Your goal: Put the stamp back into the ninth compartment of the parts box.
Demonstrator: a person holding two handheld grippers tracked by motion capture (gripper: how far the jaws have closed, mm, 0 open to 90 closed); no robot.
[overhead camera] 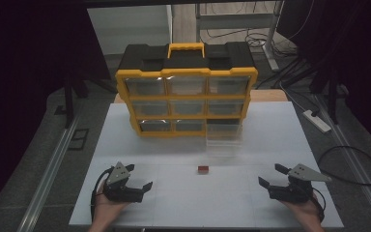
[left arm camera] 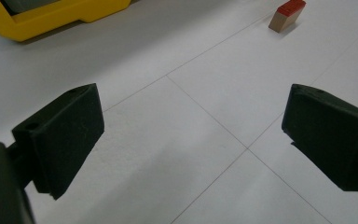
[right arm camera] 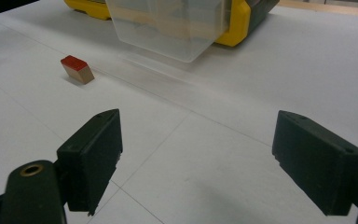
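A small red-topped wooden block (overhead camera: 203, 169) lies on the white table between my two grippers; the left gripper view has the block (left arm camera: 287, 15) at its top right, the right gripper view has the block (right arm camera: 77, 68) at its upper left. My left gripper (overhead camera: 138, 177) rests at the table's front left, jaws wide apart with nothing between them (left arm camera: 193, 140). My right gripper (overhead camera: 272, 174) sits at the front right, also open and empty (right arm camera: 196, 161). A clear drawer (overhead camera: 224, 138) is pulled out of the yellow-and-black organizer (overhead camera: 187, 94) at its bottom right.
The organizer stands upright at the back of the table, its other clear drawers pushed in. The pulled-out clear drawer (right arm camera: 168, 25) lies ahead of the right gripper. A power strip (overhead camera: 316, 121) and cables lie on the floor to the right.
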